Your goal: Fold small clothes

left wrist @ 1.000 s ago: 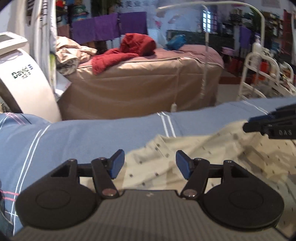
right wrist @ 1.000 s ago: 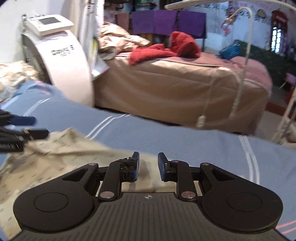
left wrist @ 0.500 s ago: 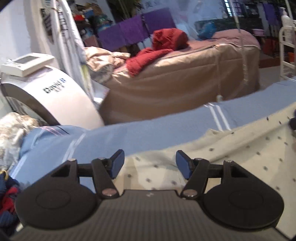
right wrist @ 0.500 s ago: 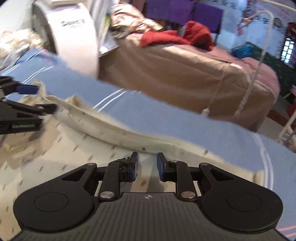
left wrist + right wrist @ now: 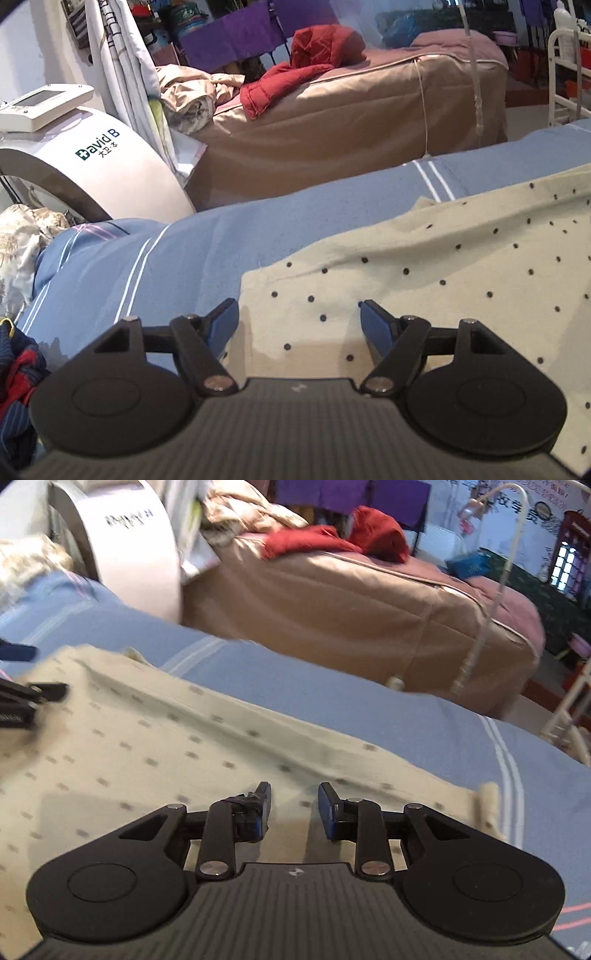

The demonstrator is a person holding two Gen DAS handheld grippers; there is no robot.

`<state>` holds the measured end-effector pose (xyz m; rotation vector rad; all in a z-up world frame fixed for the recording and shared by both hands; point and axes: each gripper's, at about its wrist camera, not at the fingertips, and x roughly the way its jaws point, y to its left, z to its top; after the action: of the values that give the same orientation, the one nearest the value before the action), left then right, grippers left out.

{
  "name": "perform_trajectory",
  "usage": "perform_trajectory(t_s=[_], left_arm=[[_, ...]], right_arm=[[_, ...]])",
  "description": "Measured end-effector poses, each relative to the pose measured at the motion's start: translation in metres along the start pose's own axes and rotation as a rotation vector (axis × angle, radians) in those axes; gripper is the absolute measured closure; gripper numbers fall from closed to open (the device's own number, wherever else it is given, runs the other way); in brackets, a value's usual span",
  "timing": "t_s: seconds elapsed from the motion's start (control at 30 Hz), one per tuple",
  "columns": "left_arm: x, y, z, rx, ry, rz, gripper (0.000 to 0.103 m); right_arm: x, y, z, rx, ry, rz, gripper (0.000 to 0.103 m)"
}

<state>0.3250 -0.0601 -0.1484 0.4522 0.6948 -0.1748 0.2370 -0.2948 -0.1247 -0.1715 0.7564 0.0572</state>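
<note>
We saw a cream dotted garment point(image 5: 424, 266) spread flat on the blue striped bedsheet point(image 5: 207, 240), running toward 2 o'clock; our left gripper point(image 5: 298, 319) hung wide apart over its corner, grasping nothing; our right gripper point(image 5: 293, 805) stood parted over the cloth, empty; a red jacket point(image 5: 314, 55) lay on the tan bed point(image 5: 351, 122) at 12 o'clock.

One dotted garment point(image 5: 424, 280), two grippers point(image 5: 298, 325), both unclosed.

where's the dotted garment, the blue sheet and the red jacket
dotted garment point(image 5: 424, 266), left wrist view, flat middle of the cloth
blue sheet point(image 5: 207, 251), left wrist view, bare stretch left of the garment
red jacket point(image 5: 317, 55), left wrist view, bunched upper part
</note>
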Motion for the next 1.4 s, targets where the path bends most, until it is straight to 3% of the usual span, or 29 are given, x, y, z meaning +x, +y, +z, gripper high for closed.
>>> perform_trajectory(t_s=[0.07,0.13,0.17,0.2,0.23,0.27,0.43,0.6,0.7,0.83,0.9,1.03,1.13,1.4], left_arm=[[-0.001,0.001,0.002,-0.005,0.001,0.029,0.021],[-0.010,0.002,0.005,-0.011,-0.009,0.047,0.005],[-0.016,0.003,0.007,-0.007,-0.021,0.036,0.003],[-0.024,0.002,0.008,-0.003,-0.032,0.025,0.002],[-0.034,0.000,0.009,0.004,-0.041,0.006,0.001],[-0.044,-0.003,0.009,0.008,-0.043,-0.010,0.001],[-0.093,-0.026,0.006,-0.012,-0.028,-0.114,0.000],[-0.138,-0.054,-0.012,-0.123,0.042,-0.245,0.000],[-0.166,-0.080,-0.035,-0.224,0.093,-0.358,0.000],[-0.189,-0.116,-0.070,-0.407,0.150,-0.573,0.001],[-0.191,-0.136,-0.084,-0.489,0.170,-0.668,0.003],[-0.179,-0.167,-0.102,-0.617,0.250,-0.754,0.010],[-0.176,-0.173,-0.105,-0.695,0.179,-0.754,0.010],[-0.151,-0.198,-0.090,-0.878,0.199,-0.881,0.017]], right_arm=[[-0.005,-0.011,0.001,0.018,-0.008,-0.034,0.054],[-0.014,-0.022,0.001,0.036,-0.015,-0.066,0.048],[-0.020,-0.028,0.001,0.054,-0.027,-0.076,0.036],[-0.027,-0.035,0.000,0.080,-0.041,-0.076,0.013],[-0.035,-0.041,-0.002,0.105,-0.056,-0.071,0.003],[-0.043,-0.047,-0.005,0.128,-0.070,-0.070,0.000],[-0.078,-0.070,-0.023,0.211,-0.078,-0.063,0.000],[-0.102,-0.084,-0.055,0.257,-0.019,-0.009,0.000],[-0.113,-0.090,-0.079,0.246,-0.002,-0.026,0.000],[-0.123,-0.112,-0.099,0.309,0.007,0.007,0.000],[-0.125,-0.121,-0.104,0.327,0.016,0.028,0.003],[-0.131,-0.129,-0.113,0.345,0.019,0.066,0.004],[-0.133,-0.133,-0.120,0.387,-0.004,0.133,0.004],[-0.126,-0.140,-0.135,0.418,0.015,0.144,0.005]])
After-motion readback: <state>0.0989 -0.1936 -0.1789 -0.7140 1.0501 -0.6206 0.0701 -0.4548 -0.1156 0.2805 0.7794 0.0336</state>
